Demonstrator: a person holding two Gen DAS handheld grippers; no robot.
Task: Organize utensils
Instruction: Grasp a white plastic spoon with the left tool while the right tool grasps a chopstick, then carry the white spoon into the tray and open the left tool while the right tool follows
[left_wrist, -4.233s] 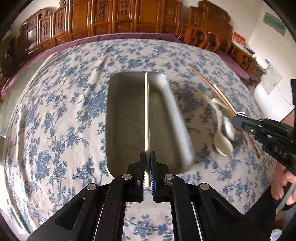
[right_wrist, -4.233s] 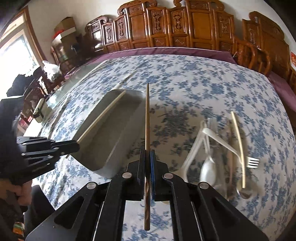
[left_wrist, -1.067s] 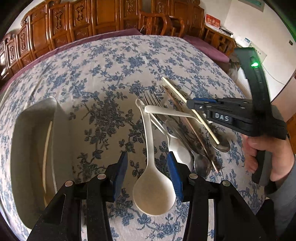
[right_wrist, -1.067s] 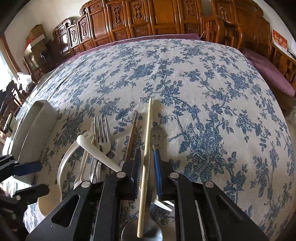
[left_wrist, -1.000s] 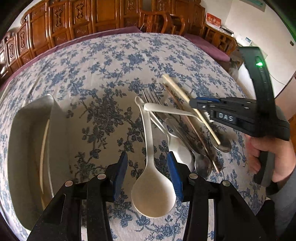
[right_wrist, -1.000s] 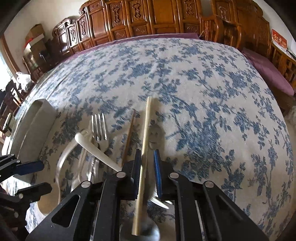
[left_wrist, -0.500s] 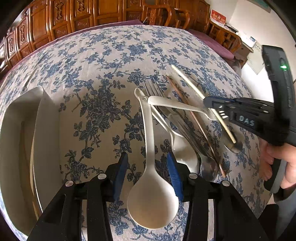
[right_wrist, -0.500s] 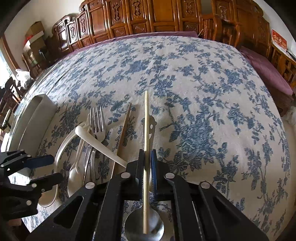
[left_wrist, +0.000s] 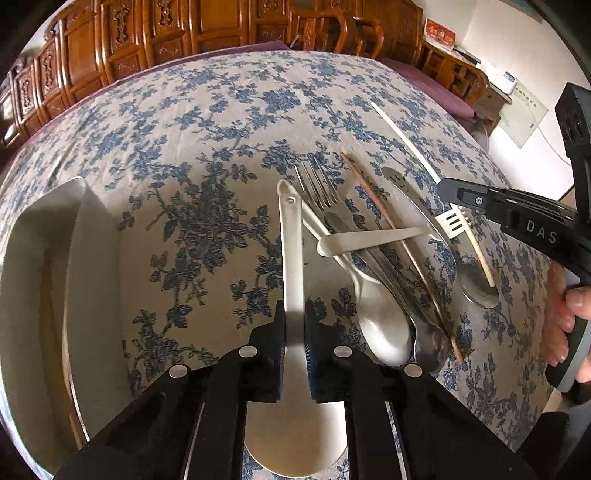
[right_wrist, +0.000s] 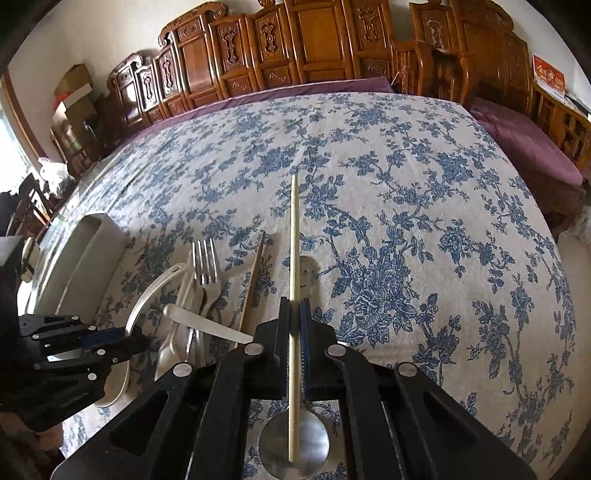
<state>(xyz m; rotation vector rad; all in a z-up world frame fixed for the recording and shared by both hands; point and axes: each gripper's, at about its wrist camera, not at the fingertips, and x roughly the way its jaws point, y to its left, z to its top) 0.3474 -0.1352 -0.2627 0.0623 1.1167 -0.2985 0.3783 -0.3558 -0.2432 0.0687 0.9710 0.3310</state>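
Observation:
My left gripper (left_wrist: 294, 326) is shut on the handle of a large white plastic spoon (left_wrist: 291, 251), whose bowl lies under the gripper body. My right gripper (right_wrist: 294, 314) is shut on a pale chopstick (right_wrist: 293, 236) that points away over the table; it also shows in the left wrist view (left_wrist: 406, 144). Between them lie a metal fork (left_wrist: 317, 184), a brown chopstick (left_wrist: 384, 214), a white plastic fork (left_wrist: 369, 240), a smaller white spoon (left_wrist: 380, 321) and metal spoons (left_wrist: 476, 284). The grey tray (left_wrist: 37, 258) lies at the left with chopsticks inside.
The table wears a blue floral cloth (right_wrist: 406, 221). Carved wooden chairs (right_wrist: 314, 44) line its far side. A purple-cushioned bench (right_wrist: 524, 147) stands at the right. The right gripper's body and the holding hand (left_wrist: 561, 314) are at the right of the left wrist view.
My left gripper has closed on the large white spoon's handle. My right gripper has closed on the pale chopstick and raised it off the pile.

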